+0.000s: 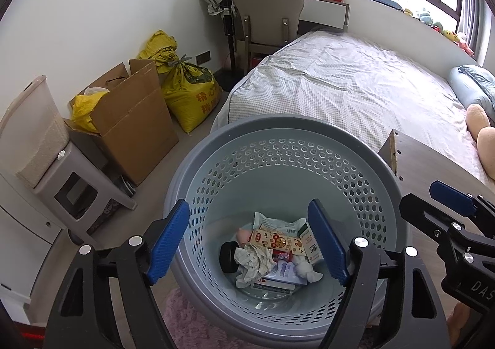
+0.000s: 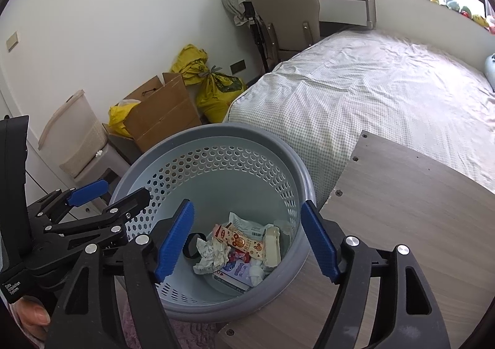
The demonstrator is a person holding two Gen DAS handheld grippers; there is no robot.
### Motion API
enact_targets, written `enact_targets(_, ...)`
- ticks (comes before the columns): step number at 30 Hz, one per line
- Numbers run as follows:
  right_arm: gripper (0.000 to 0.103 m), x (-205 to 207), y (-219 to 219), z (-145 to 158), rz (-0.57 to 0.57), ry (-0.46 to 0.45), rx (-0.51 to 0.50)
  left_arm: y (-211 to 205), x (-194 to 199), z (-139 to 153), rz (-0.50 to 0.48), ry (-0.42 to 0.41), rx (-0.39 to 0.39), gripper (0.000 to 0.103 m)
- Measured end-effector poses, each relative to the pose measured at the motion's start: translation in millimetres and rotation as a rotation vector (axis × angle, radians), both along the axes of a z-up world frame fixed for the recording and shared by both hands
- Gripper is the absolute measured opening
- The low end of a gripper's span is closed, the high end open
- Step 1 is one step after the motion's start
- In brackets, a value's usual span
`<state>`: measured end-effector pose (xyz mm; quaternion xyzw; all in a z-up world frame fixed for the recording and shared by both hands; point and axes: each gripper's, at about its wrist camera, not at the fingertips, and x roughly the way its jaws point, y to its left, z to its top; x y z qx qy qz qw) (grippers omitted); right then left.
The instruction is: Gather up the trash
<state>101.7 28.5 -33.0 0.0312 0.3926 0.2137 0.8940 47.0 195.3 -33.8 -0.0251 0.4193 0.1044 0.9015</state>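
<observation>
Two hand-held grippers with blue pads hang side by side over a round grey trash basket [image 1: 278, 129] with a perforated wall. The left gripper [image 1: 249, 240] stands wide open with nothing between its pads. The right gripper [image 2: 247, 240] is also open and empty. Both point steeply down into the basket.

At the bottom of the basket lies the collected trash: a crumpled white paper [image 1: 252, 262], a small orange-and-cream snack box [image 1: 273, 239], a black round object [image 1: 228, 259], a red candy wrapper [image 1: 283, 255], a white wad [image 1: 304, 270] and a flat printed packet [image 1: 284, 276] beneath them.

The basket stands just beside a wooden table [image 2: 402, 194], on its left, with a pink fluffy rug [image 1: 185, 318] at its near foot.

Farther off, a bed [image 1: 355, 85] with a pale checked sheet fills the right side. Along the left wall sit a grey plastic stool [image 1: 80, 194], an open cardboard box [image 1: 136, 119] and yellow sacks [image 1: 191, 92]. A beige chair [image 1: 267, 8] stands at the far wall.
</observation>
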Motion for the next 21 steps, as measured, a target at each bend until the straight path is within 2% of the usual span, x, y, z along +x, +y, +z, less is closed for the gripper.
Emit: enact_targets(21, 0.077, -1.8, 0.4, 0.7, -0.002, -0.003, -0.007, 0.2, -2.3, 1.2, 0.021, 0.008, 0.02, 0.083)
